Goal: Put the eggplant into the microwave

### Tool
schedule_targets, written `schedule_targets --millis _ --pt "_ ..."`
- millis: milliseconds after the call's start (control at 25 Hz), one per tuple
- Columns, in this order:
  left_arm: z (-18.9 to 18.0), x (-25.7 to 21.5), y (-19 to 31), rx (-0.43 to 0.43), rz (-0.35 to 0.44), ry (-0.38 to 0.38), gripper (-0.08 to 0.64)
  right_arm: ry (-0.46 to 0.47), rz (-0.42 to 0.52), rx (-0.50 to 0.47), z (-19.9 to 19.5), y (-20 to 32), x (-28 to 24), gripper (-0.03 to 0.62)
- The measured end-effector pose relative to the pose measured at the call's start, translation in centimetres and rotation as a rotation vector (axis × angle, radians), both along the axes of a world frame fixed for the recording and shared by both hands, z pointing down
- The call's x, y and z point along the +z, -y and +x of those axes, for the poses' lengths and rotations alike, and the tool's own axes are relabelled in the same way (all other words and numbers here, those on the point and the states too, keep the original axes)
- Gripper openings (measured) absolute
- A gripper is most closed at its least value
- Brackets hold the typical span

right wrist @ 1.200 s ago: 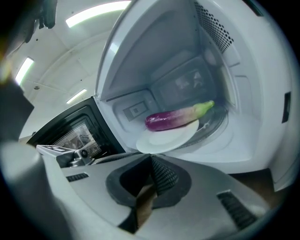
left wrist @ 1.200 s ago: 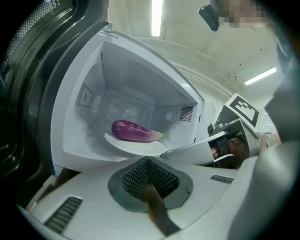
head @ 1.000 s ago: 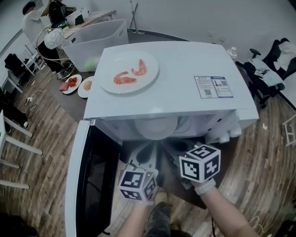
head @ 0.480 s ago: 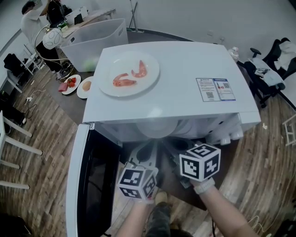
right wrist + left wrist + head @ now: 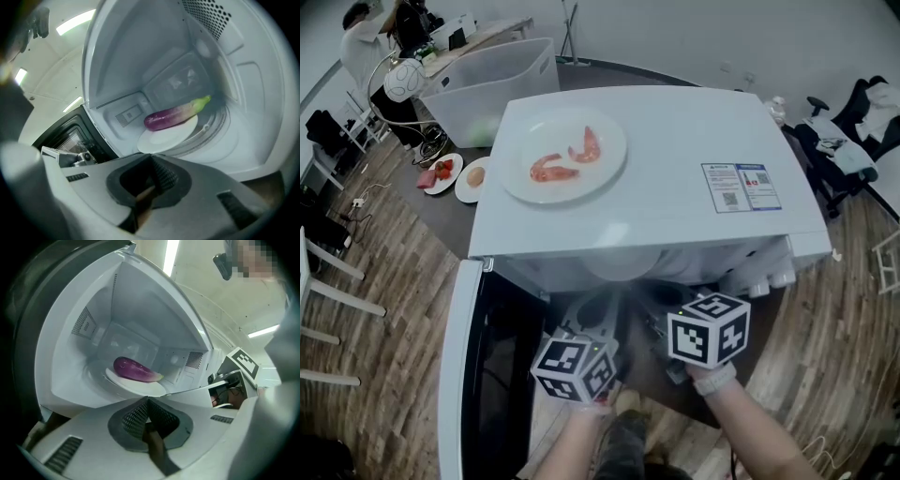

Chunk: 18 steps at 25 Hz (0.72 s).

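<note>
Two grippers, both pinched shut on nothing: the left gripper (image 5: 147,401) and right gripper (image 5: 151,159) sit side by side just outside the microwave's (image 5: 675,141) open mouth. Its door (image 5: 487,375) is swung wide to the left. Inside, one eggplant (image 5: 136,370) lies on one white plate (image 5: 140,386), with bare cavity floor all round. On the roof there's a second plate (image 5: 534,127) with two shrimp (image 5: 551,167).

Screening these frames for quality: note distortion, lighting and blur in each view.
Head view: the wide angle bows the microwave; even light, with a hazy glow at its mouth. Left gripper view: dark rounded corners, glaring ceiling light, eggplant sharp. Right gripper view: same curving, eggplant sharp, near foreground soft.
</note>
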<state>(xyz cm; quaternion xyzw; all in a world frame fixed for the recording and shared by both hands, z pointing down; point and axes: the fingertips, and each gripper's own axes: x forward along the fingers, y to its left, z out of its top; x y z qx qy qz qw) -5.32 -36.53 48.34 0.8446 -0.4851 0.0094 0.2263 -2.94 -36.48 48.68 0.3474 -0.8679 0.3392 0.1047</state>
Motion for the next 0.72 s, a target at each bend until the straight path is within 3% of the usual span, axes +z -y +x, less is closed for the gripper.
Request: schedule_targets --millis 240,720 --pt "0.25 -0.20 -0.11 0.021 -0.005 0.025 0.000 0.014 -0.008 0.018 0.06 0.04 -0.29 0.006" --pt "0.77 -0.46 0.24 0.069 -0.018 0.004 0.000 0.038 -0.018 0.066 0.36 0.48 -0.49 0.006"
